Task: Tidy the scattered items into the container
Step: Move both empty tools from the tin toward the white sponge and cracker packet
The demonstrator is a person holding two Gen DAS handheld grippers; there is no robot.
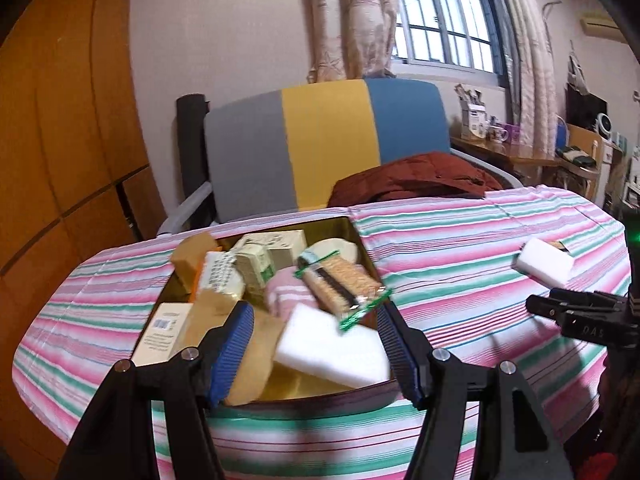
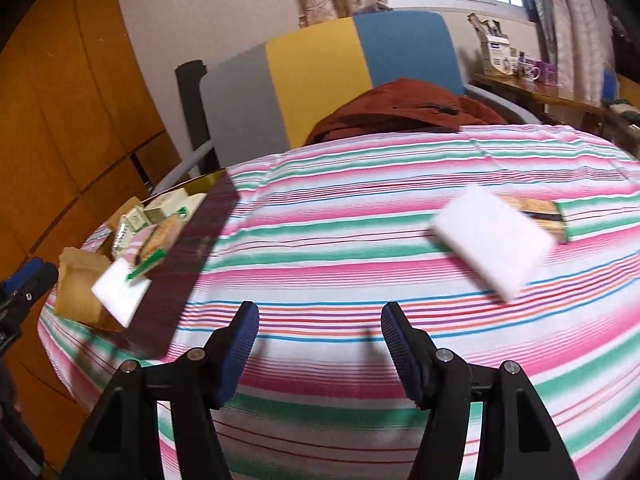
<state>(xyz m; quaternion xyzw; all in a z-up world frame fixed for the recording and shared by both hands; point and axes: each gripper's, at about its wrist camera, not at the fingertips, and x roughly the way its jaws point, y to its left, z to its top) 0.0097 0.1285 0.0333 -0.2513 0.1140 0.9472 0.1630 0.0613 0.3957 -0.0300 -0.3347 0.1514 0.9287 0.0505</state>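
a striped tablecloth [image 2: 340, 240] covers the table, bearing the filled container [image 1: 356, 394] at nine o'clock and a white sponge [image 2: 494, 240] overlapping a cracker packet [image 2: 540, 212] at two o'clock.

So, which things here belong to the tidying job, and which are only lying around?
Belong to the job:
- container, already holding several items
- white sponge on the striped cloth
- snack packet partly under that sponge
- right gripper, open and empty

Just lying about:
- red jacket
- striped chair
- mugs on the side table
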